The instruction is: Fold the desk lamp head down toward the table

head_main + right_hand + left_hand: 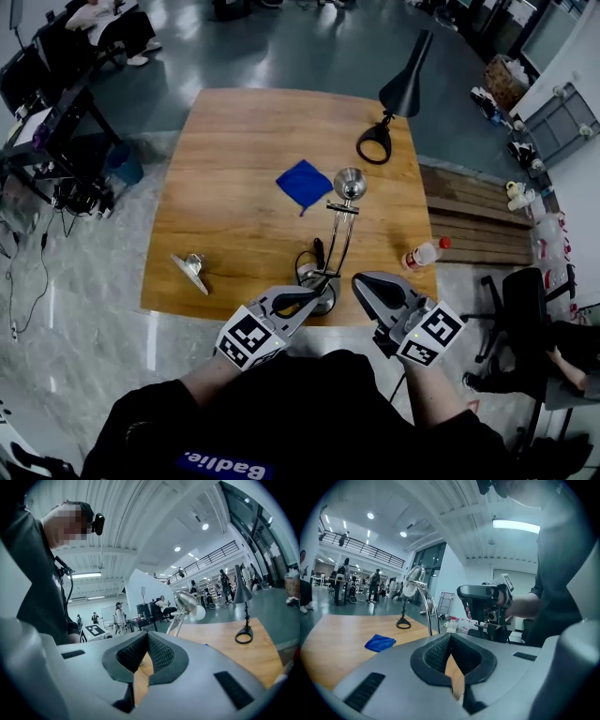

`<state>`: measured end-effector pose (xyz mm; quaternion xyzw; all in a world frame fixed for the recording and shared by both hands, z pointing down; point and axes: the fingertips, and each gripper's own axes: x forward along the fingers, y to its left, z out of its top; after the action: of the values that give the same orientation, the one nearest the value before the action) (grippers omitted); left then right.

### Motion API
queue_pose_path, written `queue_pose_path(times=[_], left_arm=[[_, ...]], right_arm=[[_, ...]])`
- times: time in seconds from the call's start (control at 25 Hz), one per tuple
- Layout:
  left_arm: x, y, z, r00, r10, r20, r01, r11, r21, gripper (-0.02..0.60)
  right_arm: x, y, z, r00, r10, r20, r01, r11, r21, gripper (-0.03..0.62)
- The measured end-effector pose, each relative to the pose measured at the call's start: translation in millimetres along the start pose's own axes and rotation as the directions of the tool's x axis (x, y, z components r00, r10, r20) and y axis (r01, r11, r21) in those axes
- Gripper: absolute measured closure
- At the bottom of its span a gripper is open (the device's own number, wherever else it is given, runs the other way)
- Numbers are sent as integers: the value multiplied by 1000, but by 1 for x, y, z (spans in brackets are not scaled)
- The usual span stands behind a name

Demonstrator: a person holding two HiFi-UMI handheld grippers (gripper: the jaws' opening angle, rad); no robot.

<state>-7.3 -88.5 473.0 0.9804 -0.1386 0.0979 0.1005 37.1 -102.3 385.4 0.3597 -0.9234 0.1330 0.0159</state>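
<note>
A silver desk lamp stands near the table's front edge, its head (350,183) raised on two thin rods above a round base (309,277). My left gripper (305,302) hovers shut and empty just in front of the base. My right gripper (367,286) sits shut and empty right of the base, beside the rods. In the left gripper view the shut jaws (450,641) point past the lamp head (415,575) toward the right gripper (483,603). The right gripper view has its closed jaws (147,641) below the lamp head (186,600).
A black desk lamp (405,86) with a ring base (375,145) stands at the table's far right. A blue cloth (303,183) lies mid-table, a small metal cone (192,269) front left, a bottle (424,254) at the right edge. A bench (478,220) and chair (525,309) flank the right side.
</note>
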Motion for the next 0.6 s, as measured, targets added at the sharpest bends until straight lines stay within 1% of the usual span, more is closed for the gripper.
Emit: queue_pose_path(times=[0.12,0.24,0.4,0.52,0.6], left_arm=[[6,5,-9,1000,-23,-15,23,1000,-6,572],[14,11,-22,998,-32,-48,32,999,-8,572],[20,18,-40,995,-22,-101,19,999,-31,572],[25,22,-48,991,-15,-131,12,1000,-24,571],[30,27,-51,990,2,-142,-5,1000,-18,558]], right_arm=[[4,-9,0,1000,-18,2,18,1000,4,588],[6,-17,0,1000,-15,-1,15,1000,3,588],[11,-26,4,1000,5,-19,-5,1000,11,586],[11,-34,9,1000,20,-23,-19,999,35,586],[11,-40,10,999,31,-36,-29,998,51,580]])
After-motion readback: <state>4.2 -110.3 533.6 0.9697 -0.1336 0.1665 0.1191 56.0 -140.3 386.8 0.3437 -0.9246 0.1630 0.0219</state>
